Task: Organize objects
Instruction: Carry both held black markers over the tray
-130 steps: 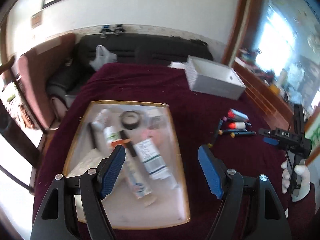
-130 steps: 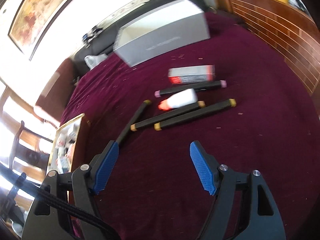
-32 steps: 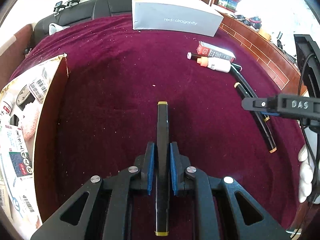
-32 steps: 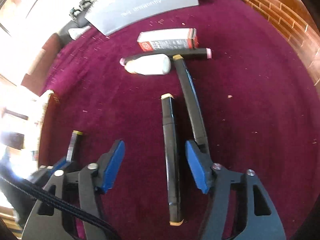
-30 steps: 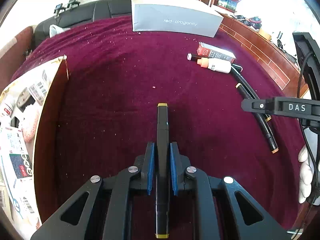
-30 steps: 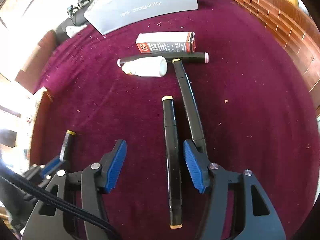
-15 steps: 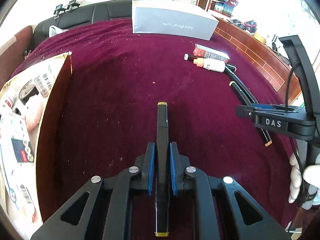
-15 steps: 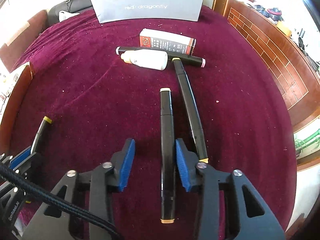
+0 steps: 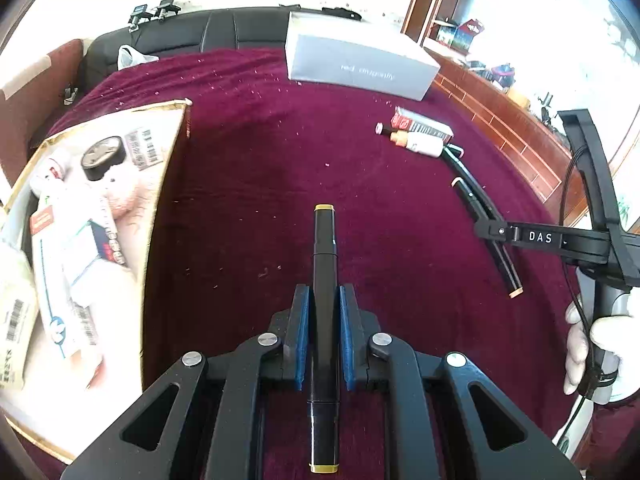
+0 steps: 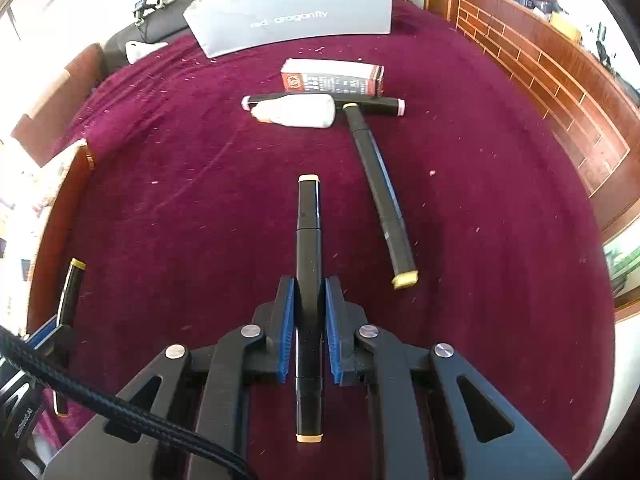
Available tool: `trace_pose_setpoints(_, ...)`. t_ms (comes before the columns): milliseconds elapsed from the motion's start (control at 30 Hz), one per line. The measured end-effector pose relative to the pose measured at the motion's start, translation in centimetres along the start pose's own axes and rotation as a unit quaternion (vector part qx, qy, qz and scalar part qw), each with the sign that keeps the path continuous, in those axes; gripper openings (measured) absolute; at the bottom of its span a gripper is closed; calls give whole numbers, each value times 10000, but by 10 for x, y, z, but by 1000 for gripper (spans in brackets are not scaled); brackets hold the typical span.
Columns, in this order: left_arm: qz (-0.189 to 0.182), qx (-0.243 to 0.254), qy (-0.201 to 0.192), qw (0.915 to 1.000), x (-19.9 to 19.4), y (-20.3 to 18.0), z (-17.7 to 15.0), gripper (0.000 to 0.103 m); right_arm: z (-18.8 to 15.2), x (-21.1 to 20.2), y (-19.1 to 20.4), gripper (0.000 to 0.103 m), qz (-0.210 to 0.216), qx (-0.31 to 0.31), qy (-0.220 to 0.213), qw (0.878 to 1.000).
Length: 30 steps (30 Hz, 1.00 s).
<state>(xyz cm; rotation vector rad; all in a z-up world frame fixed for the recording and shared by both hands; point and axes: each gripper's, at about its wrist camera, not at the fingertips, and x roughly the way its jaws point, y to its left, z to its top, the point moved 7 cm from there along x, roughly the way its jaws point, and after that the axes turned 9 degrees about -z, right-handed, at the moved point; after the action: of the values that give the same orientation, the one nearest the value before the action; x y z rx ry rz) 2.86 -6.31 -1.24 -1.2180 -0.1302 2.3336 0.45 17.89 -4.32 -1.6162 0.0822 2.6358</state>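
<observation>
Markers are being counted on a maroon tablecloth (image 10: 200, 200): four. One yellow-capped marker (image 9: 325, 280) is being clamped by the left gripper (image 9: 324, 320), one cream-capped marker (image 10: 308, 264) by the right gripper (image 10: 309, 312). Two more markers (image 10: 380, 192) are lying near one white bottle (image 10: 298, 111) and one red carton (image 10: 332, 76).

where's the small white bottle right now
In the right wrist view the small white plastic bottle lies on the maroon cloth, against the pink-capped black marker, before the red-and-white carton.

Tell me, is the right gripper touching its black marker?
Touching. Right wrist view shows the right gripper with both blue pads pressed against the black marker.
</observation>
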Motion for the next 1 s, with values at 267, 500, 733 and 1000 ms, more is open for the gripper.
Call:
trace_pose_setpoints(267,76,-112,-336,9993,-56,18,-5,12,-4,-44,35,13,820,-35,-234,9964)
trace_pose_setpoints(500,655,-310,-708,9949,-104,81,21,12,9,-86,99,13,1557,-346,-422,9863)
trace_pose_setpoints(733,1230,-772,-718,9868,-113,166,52,12,23,-97,189,13,2098,-813,-281,9740)
trace_pose_setpoints(1000,1667,-1093,-363,9793,-83,238,62,12,25,-58,279,13,2174,-1231,199,9681)
